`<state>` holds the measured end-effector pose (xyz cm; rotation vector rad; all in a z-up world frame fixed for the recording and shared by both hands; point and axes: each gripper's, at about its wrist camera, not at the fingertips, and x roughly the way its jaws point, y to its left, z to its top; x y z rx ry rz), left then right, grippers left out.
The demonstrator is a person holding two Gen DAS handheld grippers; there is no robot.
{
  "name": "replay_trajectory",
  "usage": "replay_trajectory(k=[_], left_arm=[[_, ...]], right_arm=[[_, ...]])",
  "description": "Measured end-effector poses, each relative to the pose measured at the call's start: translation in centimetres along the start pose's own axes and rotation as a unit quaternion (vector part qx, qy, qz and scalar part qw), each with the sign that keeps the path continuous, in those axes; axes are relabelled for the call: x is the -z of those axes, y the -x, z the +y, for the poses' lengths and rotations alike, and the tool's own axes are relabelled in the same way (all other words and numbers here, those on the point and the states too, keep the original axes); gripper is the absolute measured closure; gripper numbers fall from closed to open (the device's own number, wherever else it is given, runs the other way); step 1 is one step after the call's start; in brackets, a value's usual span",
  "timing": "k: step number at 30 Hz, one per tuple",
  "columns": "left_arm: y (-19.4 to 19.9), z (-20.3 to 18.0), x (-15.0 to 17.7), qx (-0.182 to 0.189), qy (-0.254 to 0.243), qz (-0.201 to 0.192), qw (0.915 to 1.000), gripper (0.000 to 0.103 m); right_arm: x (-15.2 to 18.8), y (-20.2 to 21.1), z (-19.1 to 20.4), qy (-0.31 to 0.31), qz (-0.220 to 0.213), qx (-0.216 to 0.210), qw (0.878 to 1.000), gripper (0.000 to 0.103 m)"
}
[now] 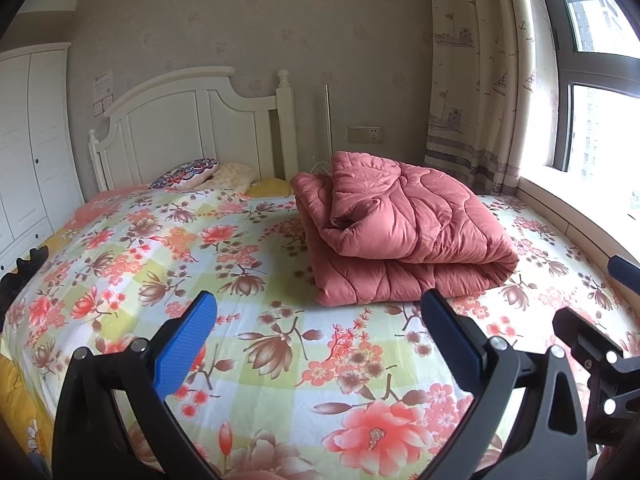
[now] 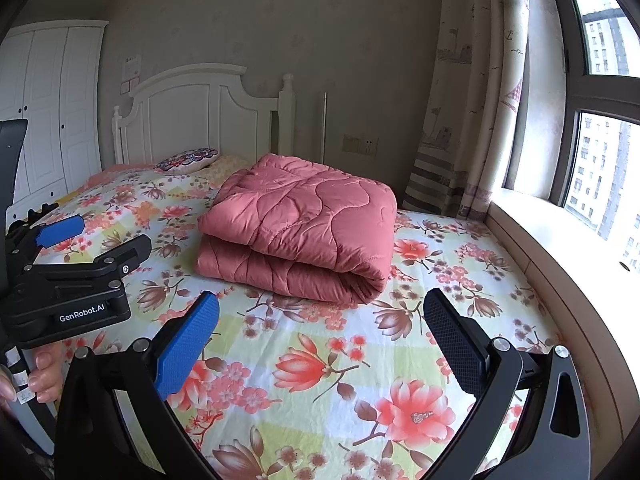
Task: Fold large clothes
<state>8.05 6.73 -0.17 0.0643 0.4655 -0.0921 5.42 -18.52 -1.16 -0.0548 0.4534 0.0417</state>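
Note:
A pink quilted garment or quilt [image 1: 404, 228] lies folded in a thick stack on the floral bed sheet [image 1: 280, 352]; its top layer is loose and rumpled. It also shows in the right wrist view [image 2: 300, 228]. My left gripper [image 1: 320, 336] is open and empty, held above the sheet in front of the stack. My right gripper [image 2: 320, 336] is open and empty, also short of the stack's folded edge. The left gripper also shows at the left of the right wrist view [image 2: 68, 264], held by a hand.
A white headboard [image 1: 192, 120] and pillows [image 1: 188, 174] are at the far end of the bed. A white wardrobe [image 1: 28, 140] stands on the left. A curtain [image 1: 480, 80], a window and a sill [image 2: 560, 248] run along the right.

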Motion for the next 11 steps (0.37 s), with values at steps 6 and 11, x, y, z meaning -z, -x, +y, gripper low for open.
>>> replay_trajectory(k=[6,11], left_arm=[[-5.1,2.8,-0.2,0.038,0.012,0.066,0.9970,0.002],[-13.5,14.7,-4.0,-0.051,0.050,0.113,0.9911,0.002]], right_arm=[[0.6,-2.1,-0.4,-0.010,0.025,-0.011,1.000,0.005],[-1.8,-4.5,-6.2,-0.025,0.044,0.020,0.999,0.005]])
